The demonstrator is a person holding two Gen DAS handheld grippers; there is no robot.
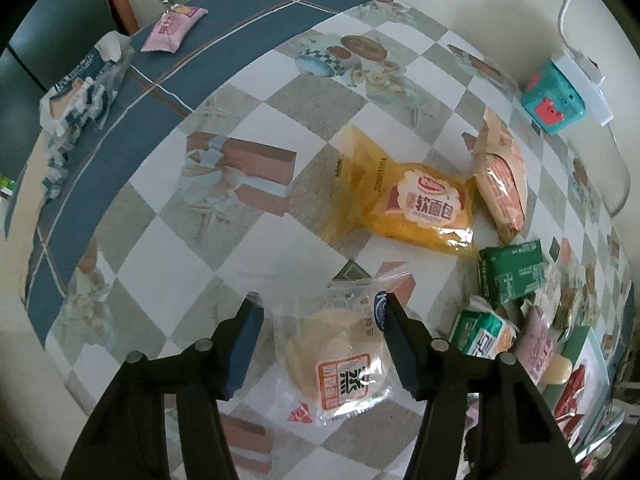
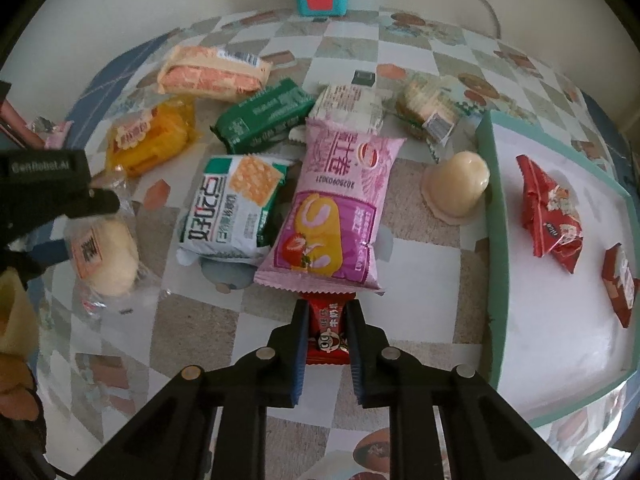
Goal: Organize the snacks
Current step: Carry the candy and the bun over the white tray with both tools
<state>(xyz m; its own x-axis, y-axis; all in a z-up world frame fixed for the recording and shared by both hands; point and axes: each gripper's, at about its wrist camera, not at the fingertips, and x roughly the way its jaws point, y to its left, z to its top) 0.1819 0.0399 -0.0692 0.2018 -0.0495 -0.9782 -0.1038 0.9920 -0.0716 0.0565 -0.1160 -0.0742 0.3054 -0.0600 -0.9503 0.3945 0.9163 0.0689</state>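
Snacks are partly sorted: two red packs (image 2: pixel 550 210) lie in the tray (image 2: pixel 494 240) by the right edge, many wait mid-surface. Right gripper (image 2: pixel 327 312) jaws are clamped on a red candy (image 2: pixel 328 332). Left gripper (image 1: pixel 322 312) jaws sit apart around a clear cake pack (image 1: pixel 340 364), seemingly unpinched.

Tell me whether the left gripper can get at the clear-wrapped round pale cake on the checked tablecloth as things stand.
Probably yes. The left gripper already straddles the clear-wrapped round pale cake, a finger on each side, with nothing lying over it. Whether the pads press on the wrapper cannot be told.
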